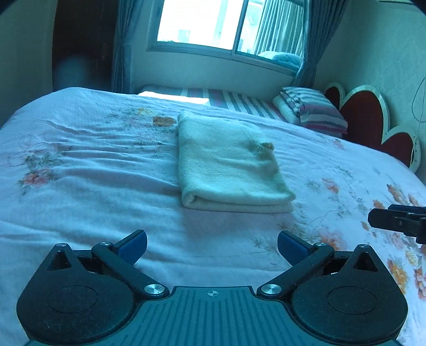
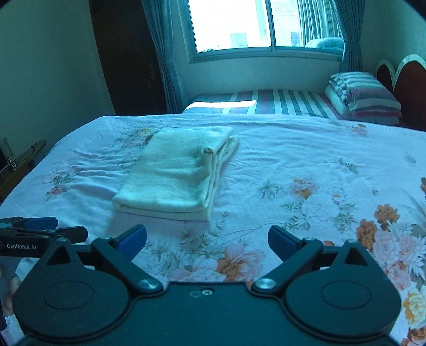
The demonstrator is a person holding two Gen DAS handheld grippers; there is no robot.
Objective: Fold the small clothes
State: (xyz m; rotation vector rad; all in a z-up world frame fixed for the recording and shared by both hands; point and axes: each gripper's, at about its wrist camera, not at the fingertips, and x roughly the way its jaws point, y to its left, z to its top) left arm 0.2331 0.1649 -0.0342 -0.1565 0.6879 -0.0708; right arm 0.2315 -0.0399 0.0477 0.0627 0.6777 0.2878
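Left wrist view shows 1 folded cream cloth (image 1: 229,162), 1 floral bedspread (image 1: 87,165), 1 window (image 1: 229,24) and 2 grippers, mine on each hand. My left gripper (image 1: 212,246) has its 2 blue-padded fingers spread wide with nothing between them, only bedspread below. My right gripper (image 1: 399,218) pokes in at the right edge of this view, mostly cut off. In the right wrist view that right gripper (image 2: 207,239) also stands wide apart and empty, and my left gripper (image 2: 40,229) shows partly at the left edge, behind my own housing.

Beyond the bedspread I count 1 striped mattress (image 2: 282,102) and 1 stack of striped bedding (image 2: 364,91) beside a red heart-shaped headboard (image 1: 370,119), whose right part runs out of frame. Objects at the far left edge of the right wrist view are too small to name. Everything carries a blue cast, so colours are uncertain.

The cloth lies flat on the bedspread, ahead of both grippers and apart from them. It is a neat rectangle of several layers, the rounded fold nearest me, layered edges along its right side, and 1 small brownish mark on top.
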